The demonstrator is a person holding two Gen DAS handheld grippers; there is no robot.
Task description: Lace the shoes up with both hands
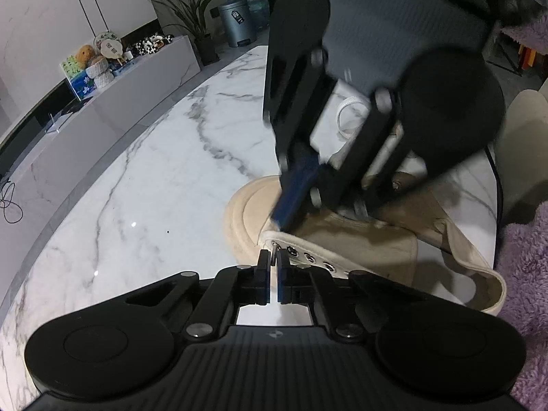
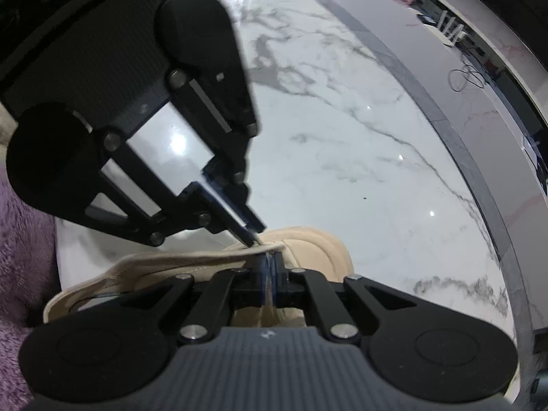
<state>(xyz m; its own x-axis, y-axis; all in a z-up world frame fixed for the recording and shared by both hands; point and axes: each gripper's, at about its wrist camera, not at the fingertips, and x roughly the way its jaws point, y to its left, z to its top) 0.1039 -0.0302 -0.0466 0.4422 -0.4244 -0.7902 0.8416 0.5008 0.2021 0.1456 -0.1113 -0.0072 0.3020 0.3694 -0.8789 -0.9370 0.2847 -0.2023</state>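
Observation:
A beige canvas shoe (image 1: 387, 250) lies on the white marble table (image 1: 154, 188), toe to the left, its eyelet row (image 1: 308, 257) facing me. My left gripper (image 1: 273, 257) is shut on the dark lace tip at the first eyelet. My right gripper (image 1: 284, 219) comes down from above, fingers closed, tip by the same eyelet flap. In the right wrist view the right gripper (image 2: 270, 260) is shut on the shoe's eyelet flap (image 2: 205, 257), and the left gripper (image 2: 251, 234) pinches the lace tip just above it. White lace (image 1: 346, 116) loops behind.
A purple fluffy blanket (image 1: 527, 274) lies at the right edge. A grey sideboard (image 1: 113, 82) with toys and boxes stands beyond the table, with a plant (image 1: 191, 20) and bin (image 1: 236, 22) behind. The table's dark rim (image 2: 462, 144) curves along the far side.

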